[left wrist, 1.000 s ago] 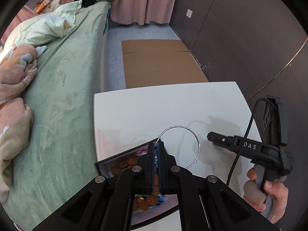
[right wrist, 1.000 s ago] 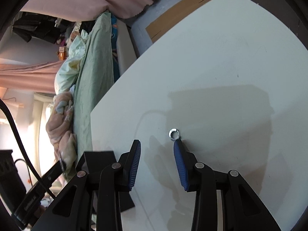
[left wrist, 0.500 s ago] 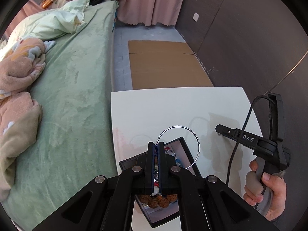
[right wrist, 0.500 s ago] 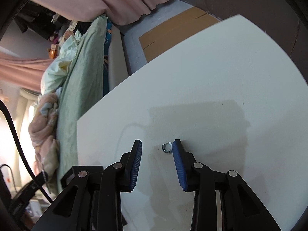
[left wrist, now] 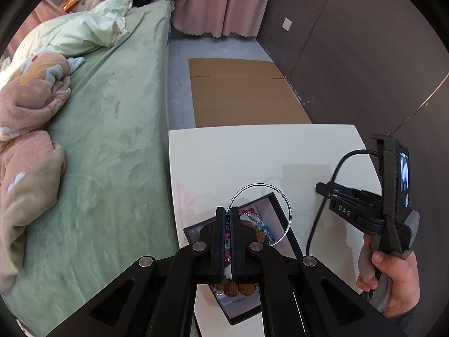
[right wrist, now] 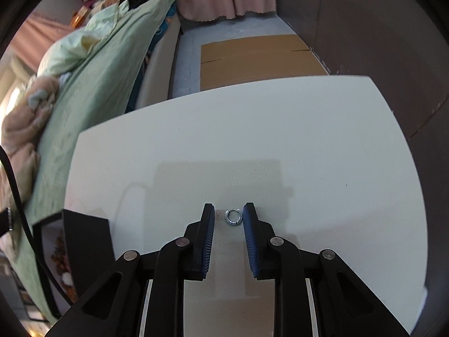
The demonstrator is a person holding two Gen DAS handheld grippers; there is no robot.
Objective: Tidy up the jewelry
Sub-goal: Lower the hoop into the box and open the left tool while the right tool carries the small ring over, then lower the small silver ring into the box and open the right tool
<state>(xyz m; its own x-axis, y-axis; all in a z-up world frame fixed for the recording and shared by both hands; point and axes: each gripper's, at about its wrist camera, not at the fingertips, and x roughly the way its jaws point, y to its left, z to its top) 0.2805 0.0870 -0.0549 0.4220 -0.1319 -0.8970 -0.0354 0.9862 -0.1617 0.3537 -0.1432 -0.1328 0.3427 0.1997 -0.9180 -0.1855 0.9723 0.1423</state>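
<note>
My left gripper (left wrist: 228, 210) is shut on a thin silver hoop bangle (left wrist: 287, 207) and holds it above an open black jewelry box (left wrist: 276, 199) that holds brown beads and blue pieces. The box also shows at the left edge of the right wrist view (right wrist: 84, 224). My right gripper (right wrist: 228, 210) is open, low over the white table (right wrist: 308, 140), with a small silver ring (right wrist: 233, 217) lying on the table between its blue pads. The right gripper also shows in the left wrist view (left wrist: 322, 188), held by a hand.
A bed with a green sheet (left wrist: 112, 140) and rumpled blankets runs along the table's left side. Flat cardboard (left wrist: 241, 90) lies on the floor beyond the table. A dark wall (left wrist: 364, 56) stands to the right.
My left gripper has moved with the bangle over the jewelry box. My right gripper has swung round so the small ring now lies centred between its open fingers.
</note>
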